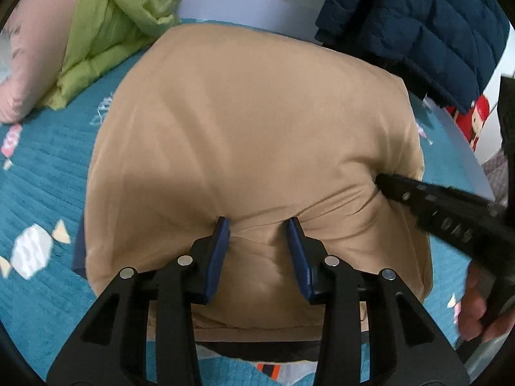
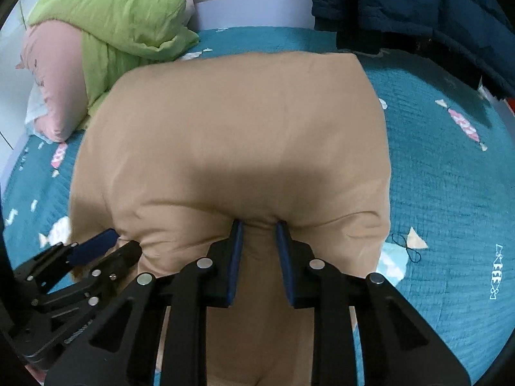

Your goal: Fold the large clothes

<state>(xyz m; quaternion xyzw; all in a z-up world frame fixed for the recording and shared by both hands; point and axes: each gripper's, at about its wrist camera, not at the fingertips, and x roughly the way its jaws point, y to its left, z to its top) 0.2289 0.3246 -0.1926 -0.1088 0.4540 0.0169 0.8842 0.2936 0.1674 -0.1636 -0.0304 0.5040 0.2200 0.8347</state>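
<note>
A large tan garment (image 1: pixel 251 122) lies folded in a thick pad on the teal bed cover (image 1: pixel 42 177). My left gripper (image 1: pixel 257 225) bites into its near folded edge, with a bunch of tan cloth puckered between the blue pads (image 1: pixel 222 241). In the right wrist view the tan garment (image 2: pixel 231 128) fills the middle, and my right gripper (image 2: pixel 260 225) is shut on a narrow pinch of the same near edge. The left gripper (image 2: pixel 124 241) grips that edge further left. The right gripper's black finger (image 1: pixel 396 189) pokes into the cloth from the right, held by a hand (image 1: pixel 476 308).
A green quilt (image 2: pixel 112 9) and pink pillow (image 2: pixel 54 80) are piled at the far left. A navy puffer jacket (image 2: pixel 418 0) hangs at the far right. The teal bed cover (image 2: pixel 450 193) spreads out to the right. A dark layer (image 1: pixel 257 350) shows under the garment's near edge.
</note>
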